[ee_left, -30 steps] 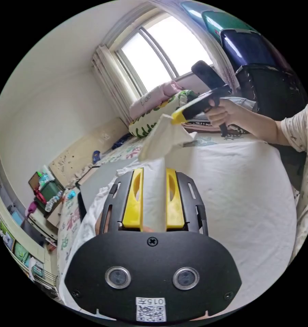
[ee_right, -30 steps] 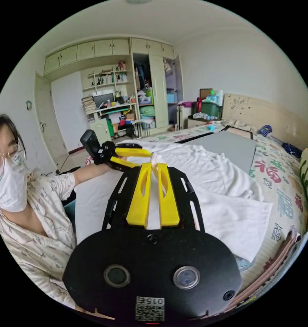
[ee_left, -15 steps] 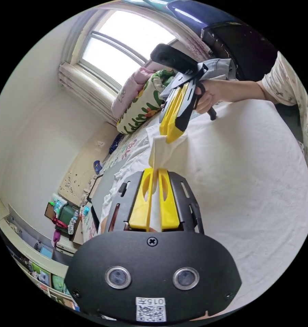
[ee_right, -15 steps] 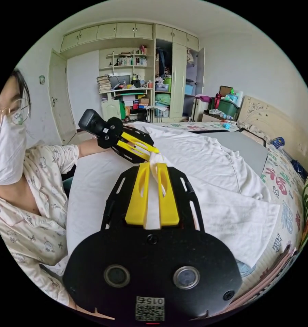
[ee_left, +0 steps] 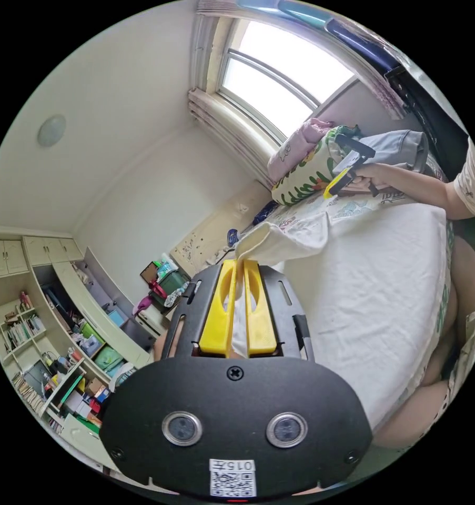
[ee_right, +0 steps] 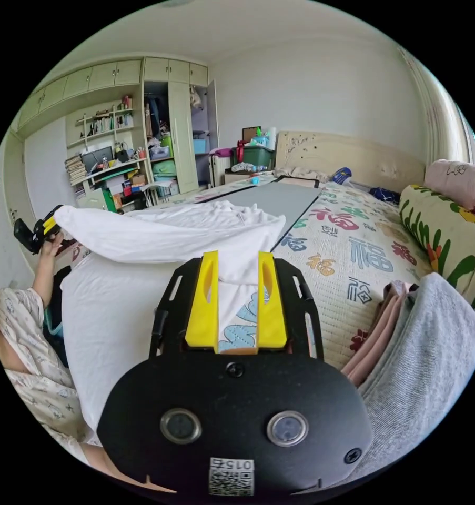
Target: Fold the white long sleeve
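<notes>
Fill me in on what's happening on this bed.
A person is folding a white long sleeve on the bed. The left hand-held gripper is shut on one end of the cloth and holds it raised. The right hand-held gripper is open, with cloth draped between its jaws.

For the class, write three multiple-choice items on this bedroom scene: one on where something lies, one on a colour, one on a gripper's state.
1. Where does the flat grey mat lie?
A on the patterned bed
B on the floor
C on a shelf
2. What colour are the right gripper's jaws?
A red
B yellow
C blue
3. The left gripper is:
A open and clear
B shut on the white long-sleeve shirt
C holding a book
Key: 1 A, the mat rests flat on the bedspread; 2 B, both jaws are yellow; 3 B, white cloth is pinched between its jaws.
</notes>
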A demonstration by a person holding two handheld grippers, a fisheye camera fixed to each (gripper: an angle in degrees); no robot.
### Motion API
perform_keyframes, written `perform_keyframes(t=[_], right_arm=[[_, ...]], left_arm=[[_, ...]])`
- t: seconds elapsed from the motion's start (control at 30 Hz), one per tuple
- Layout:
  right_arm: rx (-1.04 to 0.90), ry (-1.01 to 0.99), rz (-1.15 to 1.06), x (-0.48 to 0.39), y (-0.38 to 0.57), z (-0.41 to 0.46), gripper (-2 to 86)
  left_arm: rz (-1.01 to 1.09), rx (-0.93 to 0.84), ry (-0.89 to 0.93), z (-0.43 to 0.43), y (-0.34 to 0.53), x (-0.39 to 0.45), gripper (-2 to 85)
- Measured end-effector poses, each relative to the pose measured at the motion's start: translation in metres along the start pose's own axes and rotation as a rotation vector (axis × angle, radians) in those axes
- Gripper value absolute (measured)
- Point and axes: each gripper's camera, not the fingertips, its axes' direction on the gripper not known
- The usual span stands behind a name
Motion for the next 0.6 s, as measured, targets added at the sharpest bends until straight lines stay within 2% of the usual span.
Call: perform_keyframes(t=[0.1,0.2,0.33,0.5,0.6], right_arm=[[-0.142,-0.015,-0.064,-0.001,-0.005,0.068,12.0],[-0.266,0.098,-0.106,-0.005,-0.009,0.134,12.8],[-0.239,0.217,-0.083,0.013,-0.009,0.181,13.1],[-0.248,0.230,-0.091,0.039,-0.003,0.235,10.3],[-0.226,0.370,-0.085,0.050,0.003,0.264,2.2]], left_arm=[[-0.025,-0.076,0.017,-0.049,0.024,0.021,1.0],[-0.052,-0.110,0.007,-0.083,0.041,0.042,1.0],[-0.081,-0.137,0.009,-0.113,0.044,0.057,1.0],[-0.108,-0.145,0.000,-0.137,0.038,0.071,0.9],[-0.102,-0.165,-0.003,-0.145,0.039,0.090,0.8]])
